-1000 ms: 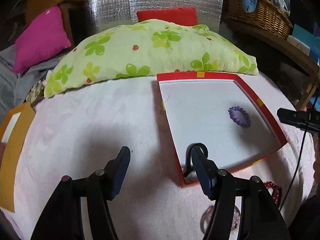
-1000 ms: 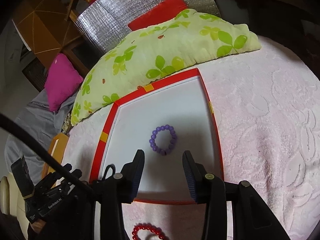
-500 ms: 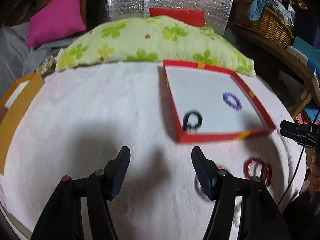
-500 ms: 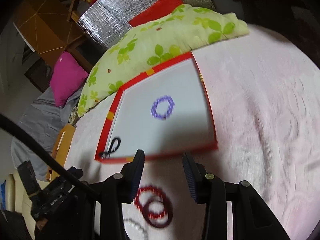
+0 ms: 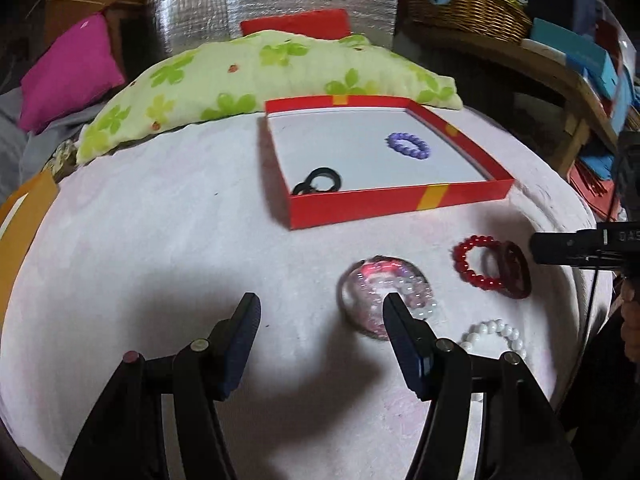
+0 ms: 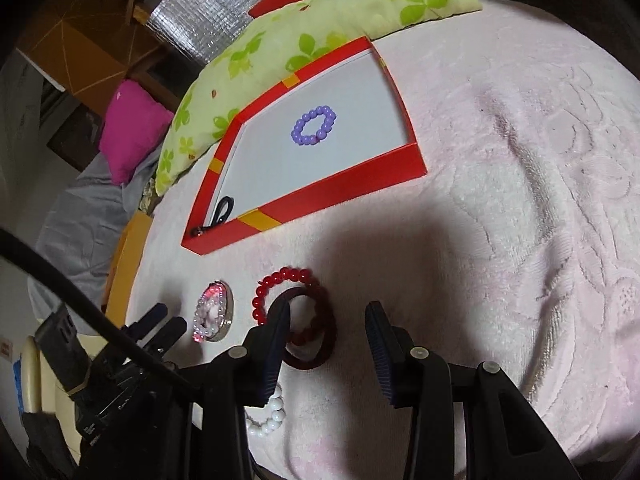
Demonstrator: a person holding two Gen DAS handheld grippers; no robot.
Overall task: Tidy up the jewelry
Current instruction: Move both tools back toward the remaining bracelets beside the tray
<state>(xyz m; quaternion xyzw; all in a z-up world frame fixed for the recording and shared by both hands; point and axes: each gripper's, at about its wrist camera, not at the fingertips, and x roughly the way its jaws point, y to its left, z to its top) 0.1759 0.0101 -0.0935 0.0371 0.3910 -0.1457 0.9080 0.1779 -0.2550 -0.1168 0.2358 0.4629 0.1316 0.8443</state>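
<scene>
A red box (image 5: 400, 205) (image 6: 320, 196) holds a purple bead bracelet (image 5: 408, 145) (image 6: 314, 125) and a black ring-shaped piece (image 5: 318, 180) (image 6: 222, 210). In front of it on the pink cloth lie a clear bangle with clear beads (image 5: 386, 294) (image 6: 212, 312), a red bead bracelet (image 5: 474, 262) (image 6: 272, 286), a dark red bangle (image 5: 516, 268) (image 6: 320, 332) and a white bead bracelet (image 5: 494, 336) (image 6: 268, 416). My left gripper (image 5: 318, 312) is open and empty beside the clear bangle. My right gripper (image 6: 328, 320) is open and empty above the dark red bangle.
A green flowered pillow (image 5: 260, 76) (image 6: 320, 28) lies behind the box. A pink cushion (image 5: 68, 76) and an orange box lid (image 5: 20, 224) are at the left. A wicker basket (image 5: 472, 4) stands on a shelf at the back right.
Both grippers have pulled back from the box toward the near edge. The black piece stays in the box. The loose bracelets have come into view.
</scene>
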